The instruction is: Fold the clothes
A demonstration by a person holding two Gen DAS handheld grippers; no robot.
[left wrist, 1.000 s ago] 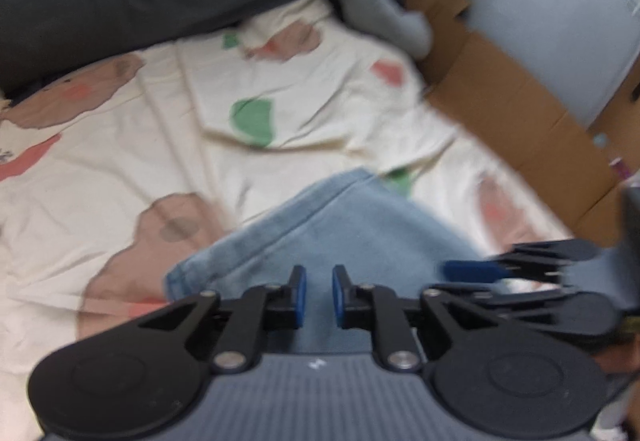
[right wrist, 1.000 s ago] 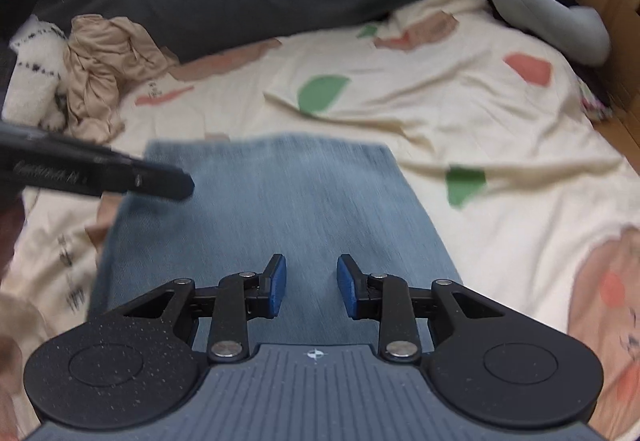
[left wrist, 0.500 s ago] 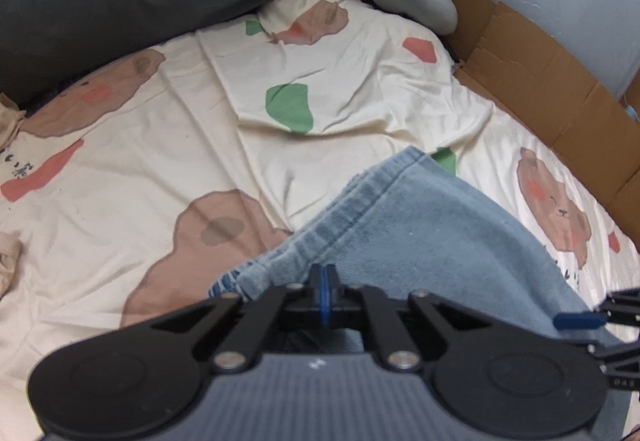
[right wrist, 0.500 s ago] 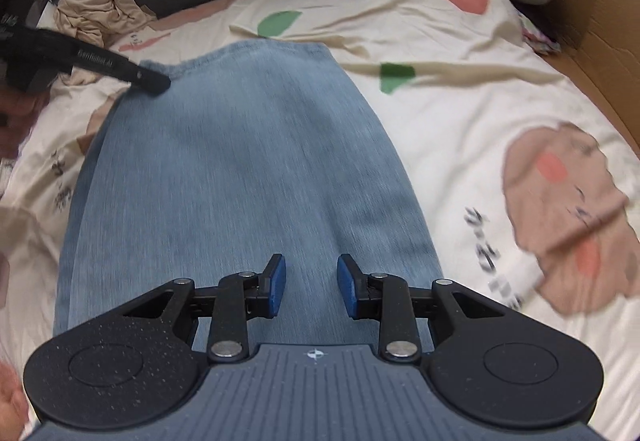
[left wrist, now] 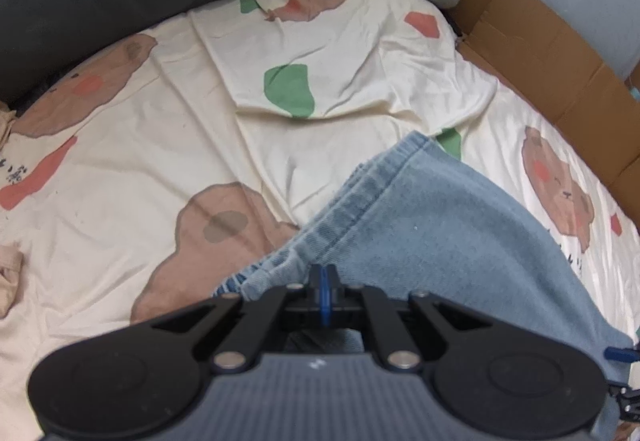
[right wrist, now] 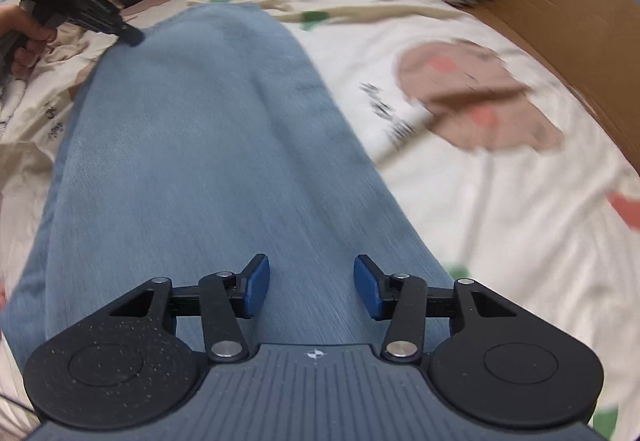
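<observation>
So the jeans (right wrist: 208, 161) are laid out flat on the cream bear-print bedsheet (left wrist: 132, 145), and the thing that matters here is their long axis: in the right wrist view the denim runs straight away from the right gripper (right wrist: 311, 291), a long strip from right under its fingers up to the hemmed end at the far top. The left gripper (left wrist: 325, 291) is at that far end, and it's pinched together on the hem corner, blue pads squeezed flat with the denim edge caught between them. From its own camera the hem angles up and to the right away from the pads, and the rest of the fabric spreads off to the right. The right gripper's jaws have just been opening and now stand apart, hovering over the near stretch of denim with nothing pinched; cloth is below them, not between the pads. My guess is the right one needs to drop and grab the fabric directly under it, since it's the nearer hand for that end, then the two ends get brought together lengthwise. There's a cardboard box (right wrist: 560, 29) along the right edge of the bed, well clear.
</observation>
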